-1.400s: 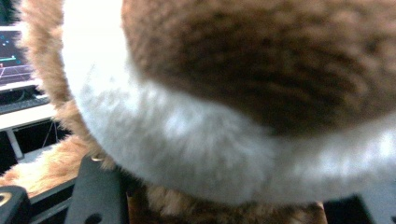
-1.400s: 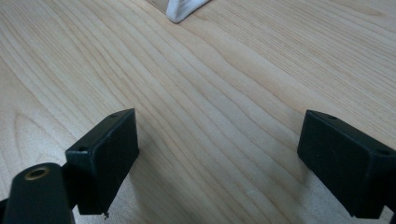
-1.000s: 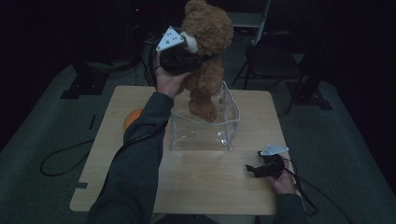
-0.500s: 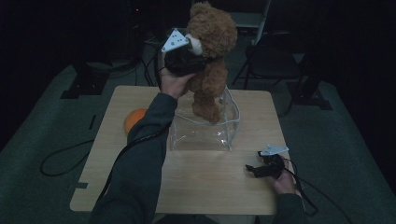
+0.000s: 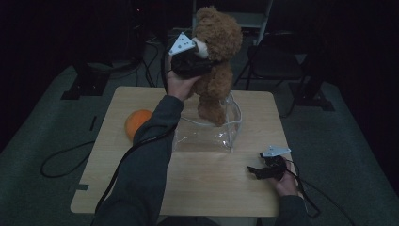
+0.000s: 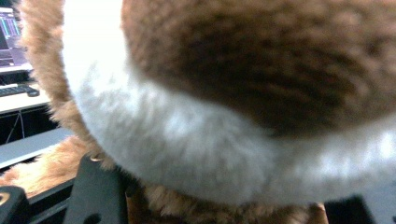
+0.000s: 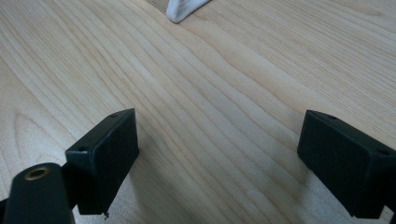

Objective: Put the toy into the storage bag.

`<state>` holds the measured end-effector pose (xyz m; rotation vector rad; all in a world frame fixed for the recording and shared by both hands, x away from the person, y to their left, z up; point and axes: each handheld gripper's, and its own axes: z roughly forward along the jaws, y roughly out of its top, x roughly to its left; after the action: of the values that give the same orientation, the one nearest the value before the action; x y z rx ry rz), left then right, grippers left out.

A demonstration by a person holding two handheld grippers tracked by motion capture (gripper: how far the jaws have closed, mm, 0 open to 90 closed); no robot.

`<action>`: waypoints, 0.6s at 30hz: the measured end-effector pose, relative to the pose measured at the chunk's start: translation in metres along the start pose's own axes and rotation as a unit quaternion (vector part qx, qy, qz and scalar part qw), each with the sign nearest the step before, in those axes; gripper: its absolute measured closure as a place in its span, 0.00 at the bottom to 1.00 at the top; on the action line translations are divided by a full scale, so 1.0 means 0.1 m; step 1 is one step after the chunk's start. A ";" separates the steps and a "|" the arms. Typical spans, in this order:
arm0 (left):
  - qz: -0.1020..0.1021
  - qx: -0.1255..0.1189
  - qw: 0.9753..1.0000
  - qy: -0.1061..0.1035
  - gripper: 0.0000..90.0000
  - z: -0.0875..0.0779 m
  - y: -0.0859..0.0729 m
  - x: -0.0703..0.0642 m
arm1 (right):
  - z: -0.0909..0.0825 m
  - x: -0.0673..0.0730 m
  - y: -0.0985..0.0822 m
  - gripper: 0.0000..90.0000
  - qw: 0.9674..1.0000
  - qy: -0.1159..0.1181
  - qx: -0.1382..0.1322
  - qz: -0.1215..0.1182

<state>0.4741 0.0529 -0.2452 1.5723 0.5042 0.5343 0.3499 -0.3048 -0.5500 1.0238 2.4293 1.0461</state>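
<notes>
My jaws rise from the bottom edge with the bear (image 6: pixel 243 93) pressed close against them, brown fur above a broad white band of plush. Left of the bear, farther off, a lit screen (image 6: pixel 8 32) stands over a keyboard (image 6: pixel 16 90) on a pale desk (image 6: pixel 21 100). Tan fur sits between my jaws.

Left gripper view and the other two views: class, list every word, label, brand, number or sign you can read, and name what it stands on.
None can be read.
Monitor screen behind the teddy bear: coloured lines of text, too small and blurred to read.
Teddy bear, clear plastic container, orange ball, wooden table, left gripper, right gripper: no writing visible.
</notes>
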 end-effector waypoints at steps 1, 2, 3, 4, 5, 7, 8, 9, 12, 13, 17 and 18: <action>0.000 0.000 1.000 0.000 0.43 0.01 0.00 0.00 | 0.00 0.00 0.00 0.13 1.000 0.000 0.000 0.000; 0.000 0.000 1.000 -0.001 0.43 0.01 0.00 -0.01 | 0.00 0.00 0.00 0.13 1.000 0.000 0.000 0.000; 0.001 0.000 1.000 -0.001 0.43 0.02 0.00 -0.01 | 0.00 0.00 0.00 0.13 1.000 0.000 0.000 0.000; 0.002 0.001 1.000 -0.002 0.43 0.02 -0.01 -0.01 | 0.00 0.00 0.00 0.13 1.000 0.000 0.000 0.000; 0.003 0.003 1.000 -0.002 0.43 0.03 -0.01 -0.02 | 0.00 0.00 0.00 0.13 1.000 0.000 0.000 0.000; 0.003 0.002 1.000 -0.001 0.43 0.04 -0.01 -0.03 | 0.00 0.00 0.00 0.13 1.000 0.000 0.000 0.000; 0.003 0.002 1.000 -0.001 0.43 0.04 -0.02 -0.03 | 0.00 0.00 0.00 0.13 1.000 0.000 0.000 0.000; 0.002 0.003 1.000 -0.001 0.43 0.05 -0.02 -0.03 | 0.00 0.00 0.00 0.13 1.000 0.000 0.000 0.000; -0.002 0.003 1.000 -0.003 0.43 0.06 -0.04 -0.03 | 0.00 0.00 0.00 0.13 1.000 0.000 0.000 0.000; -0.001 0.004 1.000 -0.003 0.43 0.07 -0.05 -0.03 | 0.00 0.00 0.00 0.13 1.000 0.000 0.000 0.000; -0.001 0.008 1.000 -0.003 0.43 0.10 -0.08 -0.04 | 0.00 0.00 0.00 0.13 1.000 0.000 0.000 0.000; -0.003 0.008 1.000 -0.003 0.43 0.11 -0.09 -0.04 | 0.00 0.00 0.00 0.13 1.000 0.000 0.000 0.000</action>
<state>0.4775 0.0421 -0.2545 1.5865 0.5084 0.5224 0.3499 -0.3048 -0.5500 1.0235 2.4292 1.0460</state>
